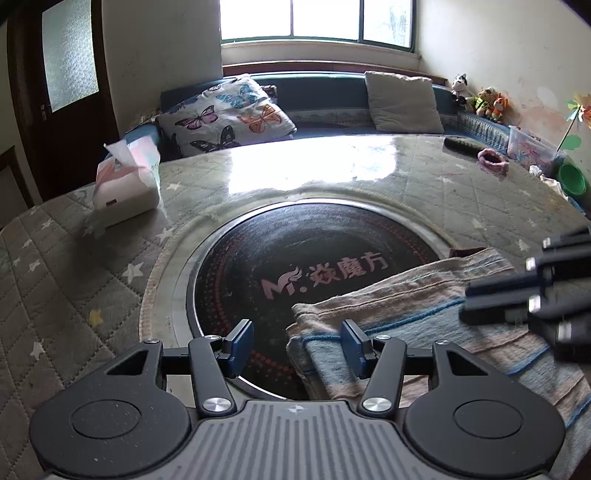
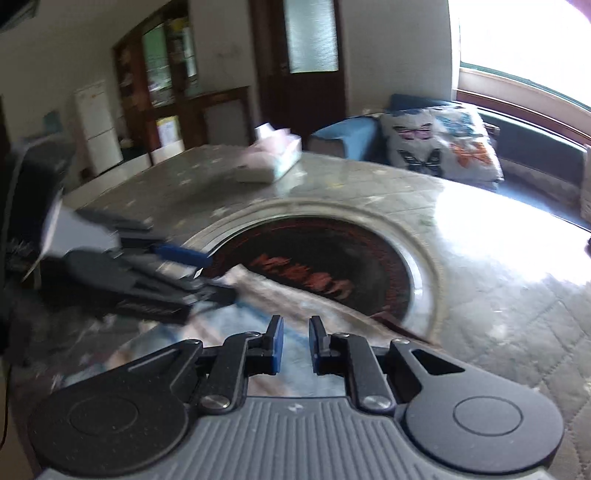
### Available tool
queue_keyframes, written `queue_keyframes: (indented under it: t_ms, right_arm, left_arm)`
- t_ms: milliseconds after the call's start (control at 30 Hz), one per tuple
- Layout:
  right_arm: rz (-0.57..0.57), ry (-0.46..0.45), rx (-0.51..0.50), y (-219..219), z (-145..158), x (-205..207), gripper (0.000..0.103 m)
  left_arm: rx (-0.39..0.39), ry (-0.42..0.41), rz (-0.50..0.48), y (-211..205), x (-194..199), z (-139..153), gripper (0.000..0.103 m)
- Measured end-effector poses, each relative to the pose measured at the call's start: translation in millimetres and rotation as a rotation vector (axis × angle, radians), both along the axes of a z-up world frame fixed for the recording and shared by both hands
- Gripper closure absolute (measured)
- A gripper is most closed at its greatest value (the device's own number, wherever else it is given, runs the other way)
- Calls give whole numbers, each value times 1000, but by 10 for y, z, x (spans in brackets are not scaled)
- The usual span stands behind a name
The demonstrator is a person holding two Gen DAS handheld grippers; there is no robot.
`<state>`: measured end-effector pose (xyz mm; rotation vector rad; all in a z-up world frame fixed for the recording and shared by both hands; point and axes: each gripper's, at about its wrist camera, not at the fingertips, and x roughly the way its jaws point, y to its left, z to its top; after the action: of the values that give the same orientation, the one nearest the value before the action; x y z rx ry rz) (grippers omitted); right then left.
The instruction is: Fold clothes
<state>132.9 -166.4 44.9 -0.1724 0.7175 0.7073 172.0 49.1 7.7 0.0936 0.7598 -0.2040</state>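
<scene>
The left gripper (image 1: 297, 349) hangs low over the table with its two blue fingers (image 1: 242, 341) spread apart, and nothing is pinched between them. One finger sits over the near corner of the folded cloth (image 1: 424, 314), the other over the dark glass. The cloth is striped in pink, blue and grey. It lies flat, partly on the black round plate (image 1: 295, 266) in the middle of the table and partly on the quilted cover (image 1: 74, 266) with little stars. The right gripper (image 2: 295, 341) is just beside it, over the same cloth, and its picture is blurry. Its blue fingers are close together with only a thin gap, and I cannot see any cloth caught in that gap, so it looks let go. Farther back on the left stands a tissue box (image 1: 125, 184). On the right side lie a dark remote (image 1: 463, 144), a pink hair band (image 1: 493, 160) and a green bowl (image 1: 572, 179). Behind the table is a blue sofa with a butterfly pillow (image 1: 225, 114), a grey cushion (image 1: 402, 99) and some small stuffed toys (image 1: 487, 99), then a bright window (image 1: 317, 18).
</scene>
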Motion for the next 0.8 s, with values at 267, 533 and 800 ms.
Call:
queue_keyframes:
  t_ms: [267,533,800]
  right_arm:
    - [130,25,-62,221,-81,-387,88]
    - [258,3,-42,415,8,-843,88]
    - [304,0,-51,685,-113,-1027,87]
  left_arm:
    - [-4,3,0,22,-3,-3,46]
    - [-3,4,8,23,-7,-9,44]
    - [-28,9,33,78,-37,7,38]
